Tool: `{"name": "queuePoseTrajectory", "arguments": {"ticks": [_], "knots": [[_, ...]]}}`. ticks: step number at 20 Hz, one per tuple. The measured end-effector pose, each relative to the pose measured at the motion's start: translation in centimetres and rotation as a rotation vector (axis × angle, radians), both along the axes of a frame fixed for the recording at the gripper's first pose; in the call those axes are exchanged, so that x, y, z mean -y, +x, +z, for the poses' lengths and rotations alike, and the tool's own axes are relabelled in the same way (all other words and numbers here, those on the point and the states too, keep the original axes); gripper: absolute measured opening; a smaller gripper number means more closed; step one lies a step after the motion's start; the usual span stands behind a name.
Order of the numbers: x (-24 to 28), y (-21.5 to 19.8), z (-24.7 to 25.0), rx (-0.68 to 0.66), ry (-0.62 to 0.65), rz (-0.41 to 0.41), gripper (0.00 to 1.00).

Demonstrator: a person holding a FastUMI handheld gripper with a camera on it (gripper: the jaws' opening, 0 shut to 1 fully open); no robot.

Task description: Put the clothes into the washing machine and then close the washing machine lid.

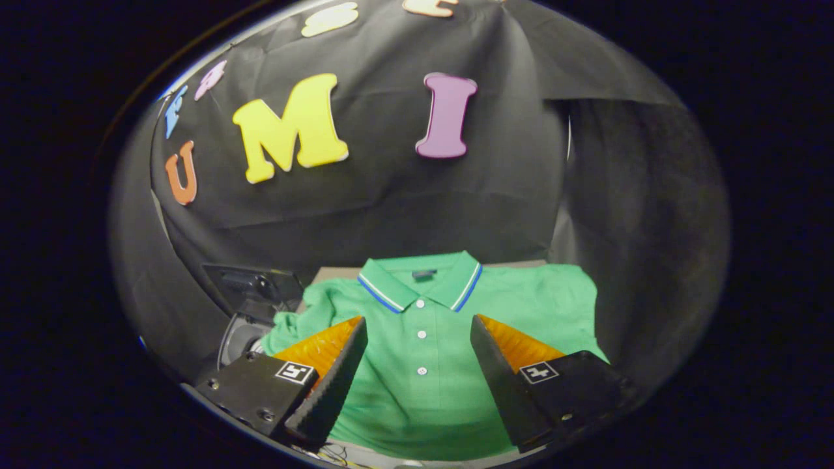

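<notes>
Polo shirt [443, 326] collar-away, between parted tongs [417, 335]

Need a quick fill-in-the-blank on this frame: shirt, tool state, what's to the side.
1. The green short-sleeved polo shirt lies spread flat, its placket closed with small white ____.
2. The tool has its fingers ____, with nothing held between them.
3. The blue-and-white striped collar lies just ____ the fingertips.
4. The dark washing machine stands beside the shirt's ____.

Missing words: buttons; open; beyond; sleeve
</notes>
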State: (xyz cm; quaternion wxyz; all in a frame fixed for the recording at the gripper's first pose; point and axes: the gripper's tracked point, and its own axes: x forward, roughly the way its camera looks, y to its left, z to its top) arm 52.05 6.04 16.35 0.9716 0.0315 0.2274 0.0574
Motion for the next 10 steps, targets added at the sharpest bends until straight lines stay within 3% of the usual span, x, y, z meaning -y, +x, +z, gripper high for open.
{"name": "queuePoseTrajectory", "arguments": {"ticks": [5, 6, 10], "knots": [[0.0, 1.2, -4.3, -0.119, -0.021, -0.014, 0.99], [0.0, 1.1, -3.4, -0.075, -0.051, -0.007, 0.99], [-0.2, 1.2, -3.9, -0.125, -0.079, -0.004, 0.97]]}}
